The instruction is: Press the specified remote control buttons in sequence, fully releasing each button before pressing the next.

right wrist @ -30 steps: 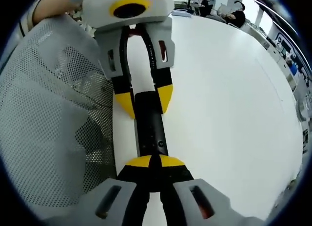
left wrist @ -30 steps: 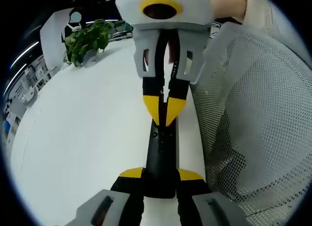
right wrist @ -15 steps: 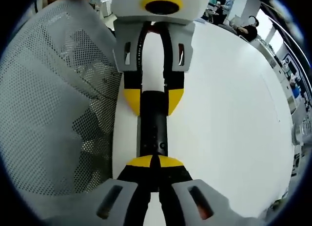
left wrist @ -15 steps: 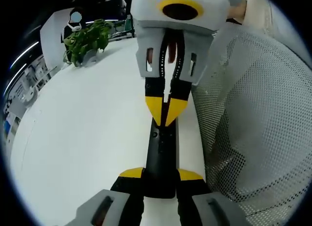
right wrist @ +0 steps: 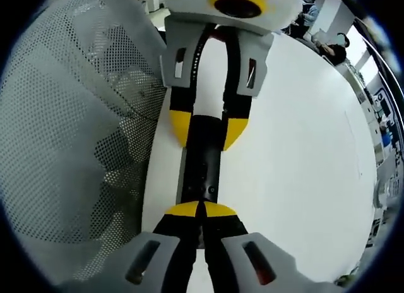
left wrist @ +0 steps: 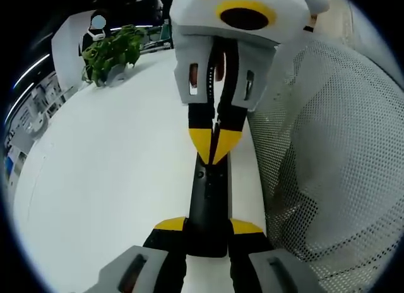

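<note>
The black remote control (left wrist: 208, 204) lies on the white counter (left wrist: 107, 179), close to its edge, with a grey mesh chair back (left wrist: 328, 154) just beside it. The left tool (left wrist: 208, 228) grips one end of the remote: in the left gripper view its yellow-tipped jaws sit at 6 o'clock, clamped on either side of the black body. From 12 o'clock in that same view the right tool (left wrist: 214, 144) comes down with its yellow tips pinched together to a point, resting on the far end of the remote.

In the right gripper view the right tool (right wrist: 202, 209) has its tips closed tight at 6 o'clock, touching the remote control (right wrist: 203, 160) on top. The left tool (right wrist: 207, 130) hangs from 12 o'clock, jaws straddling the remote's far end. A potted green plant (left wrist: 113, 53) stands well apart, toward 10 o'clock.
</note>
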The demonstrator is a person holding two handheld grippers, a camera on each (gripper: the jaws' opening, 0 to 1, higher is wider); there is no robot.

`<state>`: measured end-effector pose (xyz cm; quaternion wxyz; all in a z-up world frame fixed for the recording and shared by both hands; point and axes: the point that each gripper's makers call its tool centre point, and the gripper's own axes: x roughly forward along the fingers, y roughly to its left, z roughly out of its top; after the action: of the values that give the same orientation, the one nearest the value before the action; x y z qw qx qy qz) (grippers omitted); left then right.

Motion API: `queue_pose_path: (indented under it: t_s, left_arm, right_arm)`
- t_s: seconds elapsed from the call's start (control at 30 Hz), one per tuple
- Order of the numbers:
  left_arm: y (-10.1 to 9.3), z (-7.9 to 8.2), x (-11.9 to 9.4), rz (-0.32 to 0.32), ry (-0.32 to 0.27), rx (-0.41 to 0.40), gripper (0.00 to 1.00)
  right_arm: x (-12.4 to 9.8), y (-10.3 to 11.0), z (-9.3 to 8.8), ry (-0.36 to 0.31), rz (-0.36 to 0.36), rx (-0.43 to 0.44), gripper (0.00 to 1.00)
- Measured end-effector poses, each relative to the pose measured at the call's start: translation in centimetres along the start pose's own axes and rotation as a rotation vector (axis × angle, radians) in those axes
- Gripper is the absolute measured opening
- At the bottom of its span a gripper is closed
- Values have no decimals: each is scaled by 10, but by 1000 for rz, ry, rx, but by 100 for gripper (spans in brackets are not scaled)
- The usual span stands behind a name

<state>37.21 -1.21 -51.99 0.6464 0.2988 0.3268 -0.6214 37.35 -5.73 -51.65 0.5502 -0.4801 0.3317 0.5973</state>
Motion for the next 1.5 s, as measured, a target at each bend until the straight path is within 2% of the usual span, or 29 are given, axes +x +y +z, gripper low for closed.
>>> queue_pose_path:
  t_s: [0.03, 0.13, 0.23, 0.3, 0.4, 0.43, 0.57, 0.63, 0.7, 0.77, 0.8, 0.87, 1.0, 1.17, 1.3, 1.43, 1.5]
  left_arm:
    - [0, 0, 0, 0, 1, 0, 24]
    - [0, 1, 0, -2, 2, 4, 24]
    - [0, 0, 0, -1, -1, 2, 24]
    - [0, 1, 0, -3, -2, 3, 24]
    - [-1, 1, 0, -8, -7, 4, 24]
    - [0, 1, -1, -10, -12, 2, 24]
    - [-1, 1, -1, -12, -19, -1, 24]
    - [-1, 1, -1, -15, -23, 0, 24]
    - [0, 0, -1, -20, -29, 2, 24]
    - [0, 0, -2, -25, -31, 4, 24]
    - [0, 0, -1, -27, -24, 32, 24]
    - [-1, 0, -1, -26, -7, 42, 24]
    - [-1, 0, -2, -31, -3, 48, 24]
    - [-1, -1, -2, -33, -6, 51, 24]
    - [0, -1, -2, -34, -7, 48, 24]
    - [0, -3, -2, -36, -3, 45, 24]
    - [0, -4, -2, -36, 0, 47, 24]
  right_arm:
    - [0, 1, 1, -1, -10, -93, 0]
    - [-1, 4, 1, 1, 19, -195, 0]
    - [-1, 4, 1, 48, 87, -320, 0]
    - [-1, 5, 2, 45, 126, -398, 0]
    - [-3, 3, 1, 6, 165, -364, 0]
    - [-4, 3, 1, -27, 188, -358, 0]
    - [-5, 4, 0, -54, 201, -377, 0]
    - [-4, 3, 1, -66, 201, -511, 0]
    - [-5, 6, 1, -81, 214, -602, 0]
    - [-7, 8, 1, -93, 249, -647, 0]
    - [-8, 11, 0, -96, 282, -680, 0]
    - [-8, 12, 1, -89, 292, -760, 0]
    - [-10, 18, 6, -117, 333, -803, 0]
    - [-9, 20, 7, -111, 387, -983, 0]
    - [-11, 20, 0, -88, 413, -996, 0]
    - [-11, 22, 4, -96, 418, -1001, 0]
    - [-11, 22, 3, -90, 420, -1038, 0]
